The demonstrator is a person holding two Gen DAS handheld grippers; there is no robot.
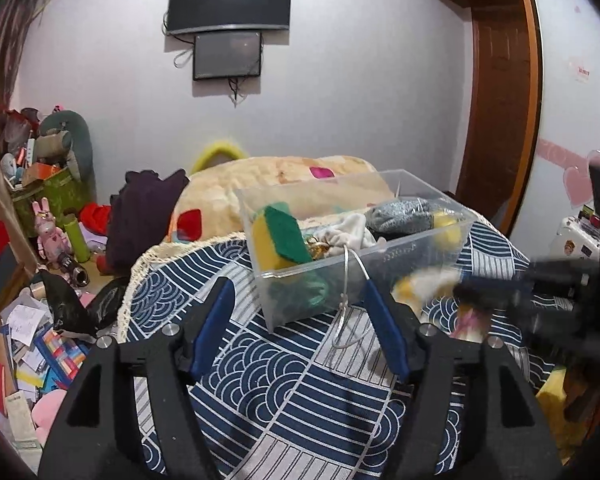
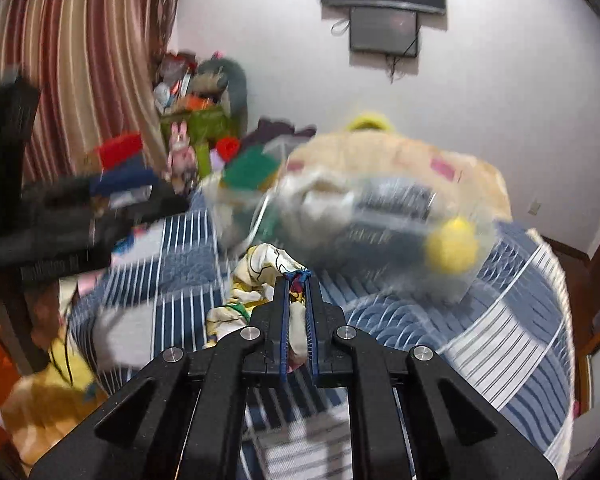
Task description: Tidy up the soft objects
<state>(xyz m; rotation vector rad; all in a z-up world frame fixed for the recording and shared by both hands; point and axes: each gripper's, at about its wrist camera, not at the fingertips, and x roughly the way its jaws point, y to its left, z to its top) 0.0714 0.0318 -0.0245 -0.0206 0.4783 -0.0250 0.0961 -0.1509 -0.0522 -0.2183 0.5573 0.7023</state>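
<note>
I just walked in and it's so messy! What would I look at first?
The clear box in the middle of the blue wave-patterned cloth, stuffed with a yellow-green sponge, a grey sock and a yellow ball. Right in front, the right gripper is shut on a white-and-yellow cloth, while the left gripper is open. Behind the box lies a big tan plush.

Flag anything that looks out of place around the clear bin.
A white cord spills over the front wall of the clear bin and trails onto the patterned cloth instead of lying inside. The right gripper is shut on a printed soft cloth, not yet binned.
</note>
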